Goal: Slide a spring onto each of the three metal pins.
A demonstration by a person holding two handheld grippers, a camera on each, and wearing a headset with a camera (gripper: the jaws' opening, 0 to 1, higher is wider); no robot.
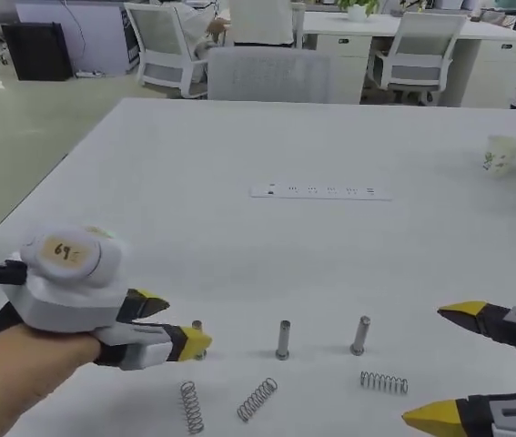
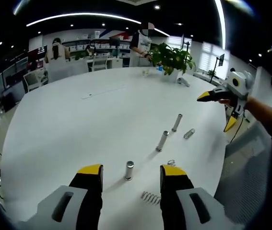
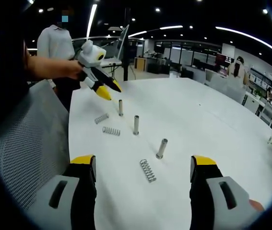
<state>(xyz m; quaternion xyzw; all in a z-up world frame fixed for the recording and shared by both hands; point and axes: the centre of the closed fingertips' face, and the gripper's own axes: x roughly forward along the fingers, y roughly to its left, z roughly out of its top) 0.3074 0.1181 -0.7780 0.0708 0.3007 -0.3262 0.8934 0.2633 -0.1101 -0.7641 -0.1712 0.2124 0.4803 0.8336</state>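
Observation:
Three short metal pins stand upright in a row on the white table: left pin, middle pin, right pin. In front of them lie three loose springs, one before each pin. My left gripper is open, its yellow tips on either side of the left pin, which its lower tip partly hides in the head view. Near the table's right front, my right gripper is open and holds nothing; the right pin and a spring lie just ahead of it.
A white power strip lies mid-table beyond the pins. A paper cup stands at the far right. Office chairs and desks sit behind the table's far edge. A potted plant stands at one end of the table.

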